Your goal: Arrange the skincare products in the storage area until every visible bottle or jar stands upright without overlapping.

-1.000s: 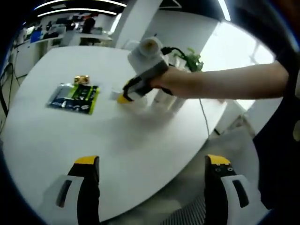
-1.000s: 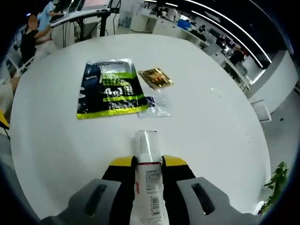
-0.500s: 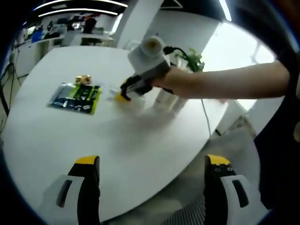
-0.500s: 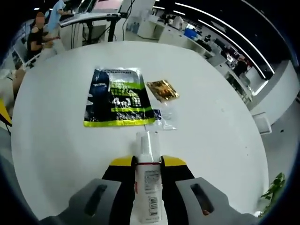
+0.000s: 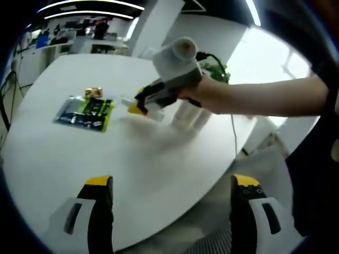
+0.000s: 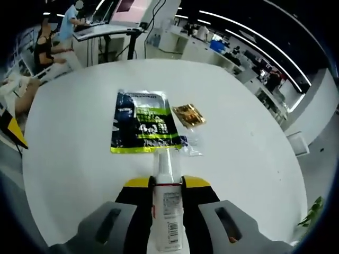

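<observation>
The right gripper [image 6: 167,185] clamped a white bottle [image 6: 166,206] above the white table [image 6: 74,159], short of a green-and-black packet [image 6: 144,121], a gold sachet [image 6: 189,114] beside it. The left gripper [image 5: 169,185] hung open over the table's near edge.

The round white table [image 6: 254,159] looks smooth and matt, with only soft sheen. On it at 12 o'clock of the right gripper view lies a dark blue and lime-green plastic pouch [image 6: 144,123], glossy and slightly crinkled; at its 3 o'clock sits a small gold foil sachet [image 6: 189,114], shiny and wrinkled. The slim white plastic bottle [image 6: 166,209] has a smooth, faintly glossy skin and a printed paper-like label. The right gripper [image 6: 167,185] shows matt grey plastic shells and yellow tips.
</observation>
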Tool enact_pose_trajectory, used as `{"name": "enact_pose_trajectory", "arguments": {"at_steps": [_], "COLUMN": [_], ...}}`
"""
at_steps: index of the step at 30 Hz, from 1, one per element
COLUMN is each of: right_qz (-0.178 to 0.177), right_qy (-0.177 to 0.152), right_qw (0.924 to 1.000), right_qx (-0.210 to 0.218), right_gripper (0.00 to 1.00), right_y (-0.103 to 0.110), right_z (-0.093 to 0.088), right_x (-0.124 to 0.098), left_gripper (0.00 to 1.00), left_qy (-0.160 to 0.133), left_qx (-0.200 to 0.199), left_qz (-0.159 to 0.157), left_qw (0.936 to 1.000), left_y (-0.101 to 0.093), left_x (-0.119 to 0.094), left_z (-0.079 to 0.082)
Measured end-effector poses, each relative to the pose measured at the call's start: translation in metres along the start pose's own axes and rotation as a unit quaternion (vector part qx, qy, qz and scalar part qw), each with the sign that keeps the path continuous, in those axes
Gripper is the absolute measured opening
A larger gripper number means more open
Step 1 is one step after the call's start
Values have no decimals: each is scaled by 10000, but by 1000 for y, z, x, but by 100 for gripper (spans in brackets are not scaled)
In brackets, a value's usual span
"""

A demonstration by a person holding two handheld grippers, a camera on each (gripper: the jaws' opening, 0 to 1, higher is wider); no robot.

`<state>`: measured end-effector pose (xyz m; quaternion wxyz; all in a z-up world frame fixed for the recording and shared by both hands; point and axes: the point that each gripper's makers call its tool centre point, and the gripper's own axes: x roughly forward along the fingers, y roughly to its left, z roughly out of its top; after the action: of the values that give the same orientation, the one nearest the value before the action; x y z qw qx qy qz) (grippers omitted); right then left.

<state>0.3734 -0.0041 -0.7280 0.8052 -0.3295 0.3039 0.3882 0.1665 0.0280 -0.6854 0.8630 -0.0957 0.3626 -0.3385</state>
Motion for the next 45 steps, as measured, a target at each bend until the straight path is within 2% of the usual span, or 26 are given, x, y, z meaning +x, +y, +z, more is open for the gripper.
{"name": "enact_pose_trajectory", "arguments": {"at_steps": [9, 19, 27, 34, 36, 38, 40, 43, 45], "right_qz": [175, 291, 634, 918, 1048, 1313, 1435, 1500, 1632], "right_qy": [-448, -805, -1254, -1617, -1760, -1945, -2122, -2179, -2296], "right_qw": [9988, 9961, 9893, 9806, 9761, 9676, 9605, 9585, 9527], "right_qx": [106, 195, 388, 619, 729, 931, 1091, 1061, 1144], "right_gripper": [20, 20, 20, 20, 20, 20, 20, 20, 20], "right_y": [12, 23, 37, 52, 58, 66, 69, 73, 78], "right_z": [20, 30, 35, 38, 40, 43, 46, 42, 42], "right_x": [-25, -50, -71, -95, -102, -110, -120, -129, -137], "left_gripper": [84, 84, 84, 84, 83, 82, 82, 80, 80], "left_qy": [-224, -280, -467, -597, -637, -692, -745, -818, -865], "left_qx": [-78, 55, 140, 255, 277, 316, 361, 405, 400], "left_qz": [13, 21, -25, -34, -52, -68, -85, -165, -260], "left_qw": [9997, 9996, 9988, 9979, 9976, 9971, 9965, 9957, 9951], "left_y": [-2, -6, -7, -9, -9, -12, -13, -18, -22], "left_x": [-6, -14, -24, -32, -34, -36, -39, -42, -43], "left_z": [12, 18, 37, 49, 51, 55, 59, 66, 69]}}
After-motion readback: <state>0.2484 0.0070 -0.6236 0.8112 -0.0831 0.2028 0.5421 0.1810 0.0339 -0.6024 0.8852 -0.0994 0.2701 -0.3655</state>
